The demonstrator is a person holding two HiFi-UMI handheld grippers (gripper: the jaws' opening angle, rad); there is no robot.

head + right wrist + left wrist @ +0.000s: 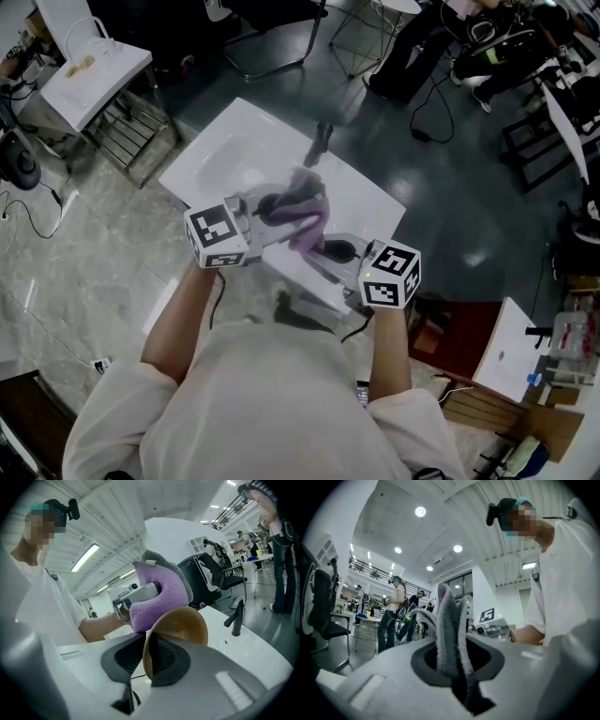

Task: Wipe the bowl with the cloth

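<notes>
The right hand-held gripper (146, 656) is clenched on the near rim of a tan bowl (180, 625). One dark pad sits inside the rim and the other outside. The bowl is tilted on edge and held up off the surface. Its hollow faces away from the right gripper view.

The left hand-held gripper (452, 656) is clamped on a folded cloth (447, 630), purple on one face and grey on the other. The folds stand up from between its jaws. In the right gripper view this left hand-held gripper (138, 594) brings the cloth (157, 604) against the bowl's far rim, with the purple side towards the bowl. From the head view the two grippers meet over the middle of the white bench (366, 202), and the cloth (305, 211) is bunched between them. The bowl itself cannot be made out there.

The bench has a shallow basin (225, 159) sunk into its far part, with a black tap (319, 142) beside it. A black office chair (211, 581) stands beyond the bench. Several people (396, 611) stand further off in the hall.
</notes>
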